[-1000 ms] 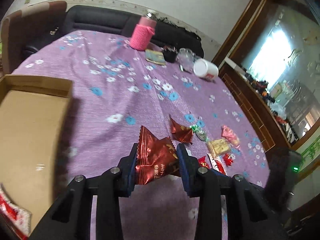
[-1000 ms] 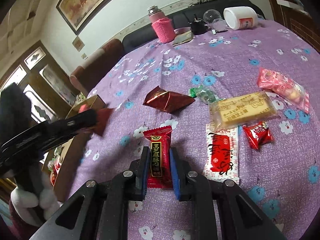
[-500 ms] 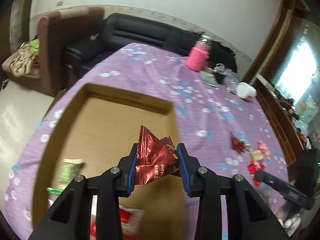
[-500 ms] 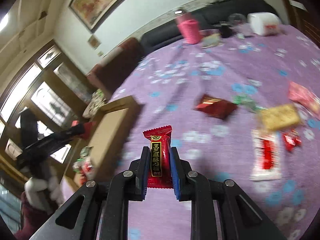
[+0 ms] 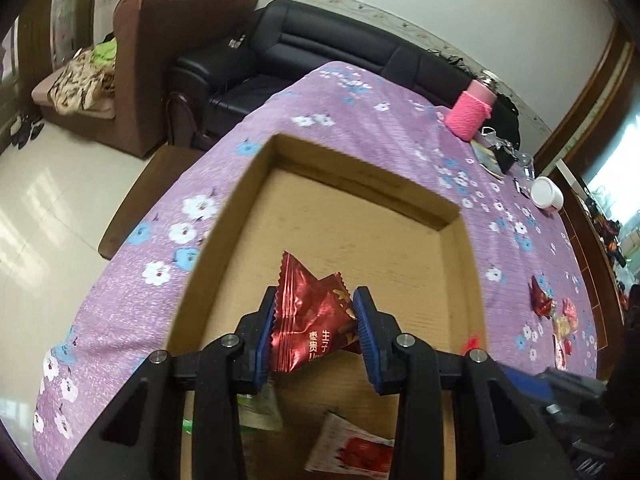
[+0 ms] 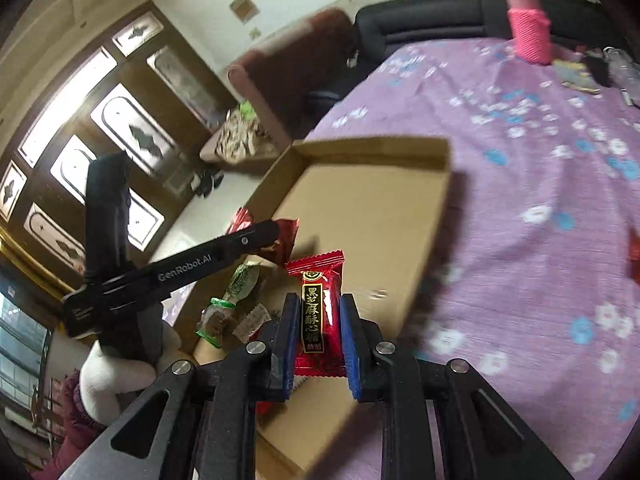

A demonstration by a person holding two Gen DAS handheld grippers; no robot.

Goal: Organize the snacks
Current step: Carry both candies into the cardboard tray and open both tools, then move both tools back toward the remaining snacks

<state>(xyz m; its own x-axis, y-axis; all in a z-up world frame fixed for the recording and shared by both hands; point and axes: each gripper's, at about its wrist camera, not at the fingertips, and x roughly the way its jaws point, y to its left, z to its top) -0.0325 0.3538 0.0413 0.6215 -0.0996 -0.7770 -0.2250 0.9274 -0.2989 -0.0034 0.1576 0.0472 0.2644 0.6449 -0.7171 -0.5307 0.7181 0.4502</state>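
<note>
Over the cardboard box, the left gripper pinches a dark red triangular snack packet between its blue pads, while the right gripper clamps a red sesame candy. Green-wrapped sweets lie inside the box; loose snacks sit well apart on the purple floral tablecloth, a pink bottle beyond.

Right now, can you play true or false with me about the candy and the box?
1. The left gripper holds a dark red snack packet. True.
2. The right gripper is empty. False: it pinches a red candy with gold writing.
3. Both grippers are above the cardboard box. True.
4. The box has nothing inside. False: a green-wrapped candy and other wrappers lie in it.
5. The pink bottle lies tipped over. False: it stands upright.
</note>
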